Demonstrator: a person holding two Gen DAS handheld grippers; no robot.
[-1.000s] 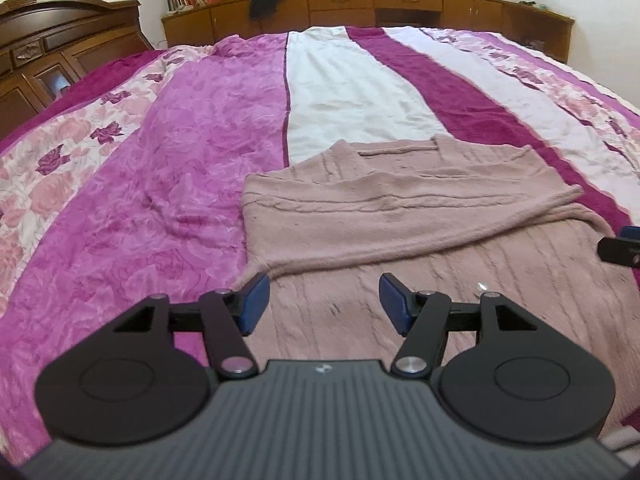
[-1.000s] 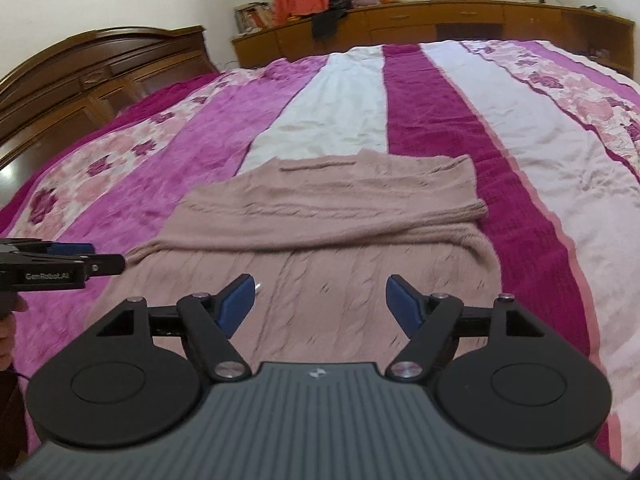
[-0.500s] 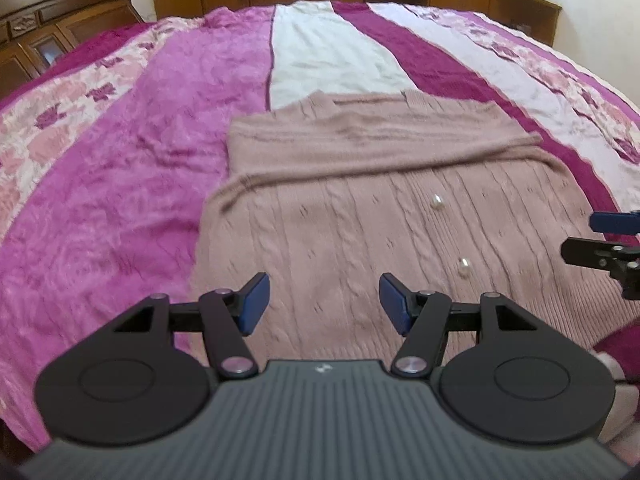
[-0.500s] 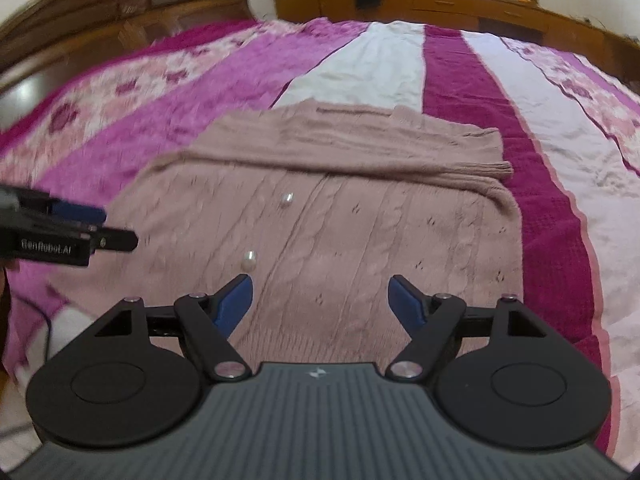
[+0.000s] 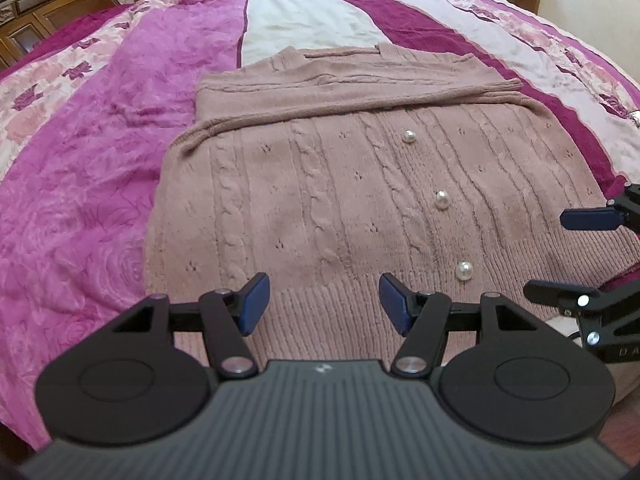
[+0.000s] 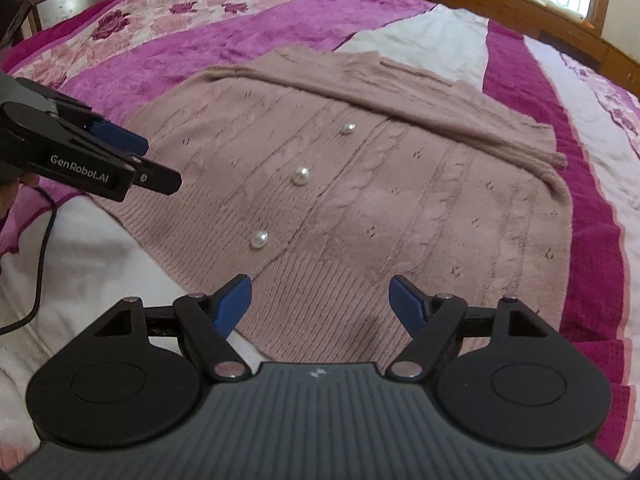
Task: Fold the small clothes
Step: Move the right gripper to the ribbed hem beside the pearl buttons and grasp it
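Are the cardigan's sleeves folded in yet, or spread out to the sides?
Folded in: both sleeves lie across the cardigan, near the collar.

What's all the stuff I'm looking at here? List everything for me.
Cardigan: one, dusty pink cable knit, flat on the bed, sleeves folded across its upper part.
Pearl buttons: three visible, white, in a row down the cardigan's front.
Bedspread: one, magenta, white and floral stripes, under the cardigan.
Cabinets: brown wood, along the far wall.
Cable: one, black, trailing by the bed's near edge.
Left claw: black with blue pads, open over the hem.
Right claw: same build, open over the hem.
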